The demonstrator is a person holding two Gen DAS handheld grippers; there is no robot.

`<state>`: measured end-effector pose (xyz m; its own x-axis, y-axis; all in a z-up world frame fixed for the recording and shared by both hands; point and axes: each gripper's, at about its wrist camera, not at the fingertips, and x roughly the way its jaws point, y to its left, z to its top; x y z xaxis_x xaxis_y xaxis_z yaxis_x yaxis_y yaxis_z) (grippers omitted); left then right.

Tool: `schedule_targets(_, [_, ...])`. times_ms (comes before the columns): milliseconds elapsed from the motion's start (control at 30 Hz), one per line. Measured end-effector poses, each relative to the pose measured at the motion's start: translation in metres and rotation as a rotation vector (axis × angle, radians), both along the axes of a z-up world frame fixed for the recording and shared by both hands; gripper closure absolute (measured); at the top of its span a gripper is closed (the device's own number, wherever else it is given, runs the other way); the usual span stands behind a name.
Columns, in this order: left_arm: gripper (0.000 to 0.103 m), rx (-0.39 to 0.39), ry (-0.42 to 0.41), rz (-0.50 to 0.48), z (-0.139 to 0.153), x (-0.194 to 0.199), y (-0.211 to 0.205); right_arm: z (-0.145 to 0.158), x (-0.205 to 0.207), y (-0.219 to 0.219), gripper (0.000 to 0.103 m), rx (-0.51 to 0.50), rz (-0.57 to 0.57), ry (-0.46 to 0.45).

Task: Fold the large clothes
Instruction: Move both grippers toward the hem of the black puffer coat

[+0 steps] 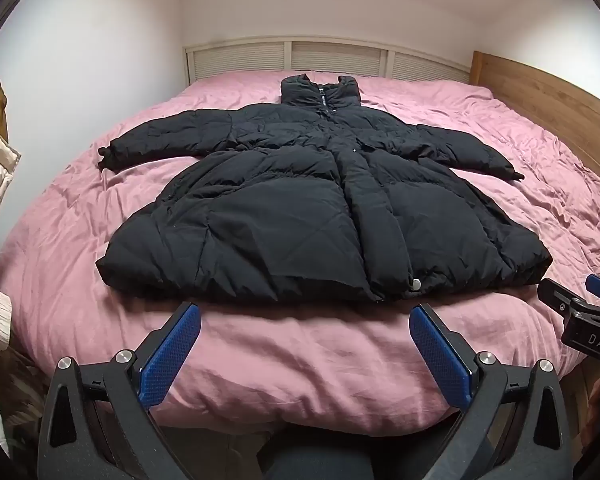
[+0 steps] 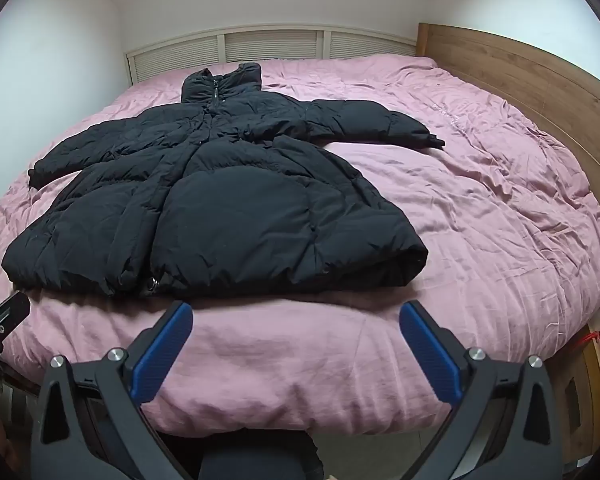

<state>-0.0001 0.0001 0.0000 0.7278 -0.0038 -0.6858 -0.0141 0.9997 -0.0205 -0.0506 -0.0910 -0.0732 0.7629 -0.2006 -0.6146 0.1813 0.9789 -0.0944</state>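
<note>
Coat (image 1: 320, 200), black and padded, lies flat on the pink duvet (image 1: 300, 368), front up, collar toward the slatted headboard (image 1: 328, 58), both sleeves spread sideways; its hem runs along the near edge of the bed. Left gripper (image 1: 305, 322) hangs just short of the hem, jaws spread wide, nothing between them; right gripper (image 2: 296, 320) likewise gapes empty beside it, over bare duvet near the hem's right corner. Wooden board (image 2: 540, 80) flanks the bed's right side.

One black puffer coat (image 1: 300, 200) is laid on one pink-covered bed (image 1: 300, 360); two sleeves are spread.
</note>
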Motion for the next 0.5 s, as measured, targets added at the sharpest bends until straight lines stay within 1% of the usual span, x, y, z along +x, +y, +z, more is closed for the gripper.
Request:
schedule_targets(267, [0.001, -0.008, 0.006, -0.004, 0.0003, -0.0015, -0.0033, 0.0000, -0.0012, -0.0031, 0.000, -0.003, -0.001, -0.007])
schedule_targets(300, [0.001, -0.008, 0.007, 0.003, 0.0003, 0.0021, 0.0054, -0.0001, -0.0015, -0.0029, 0.000, -0.004, 0.001, -0.006])
schedule_targets(500, [0.001, -0.010, 0.005, 0.006, 0.0005, -0.0002, 0.0052, -0.0002, -0.0023, -0.0048, 0.000, -0.003, 0.003, -0.006])
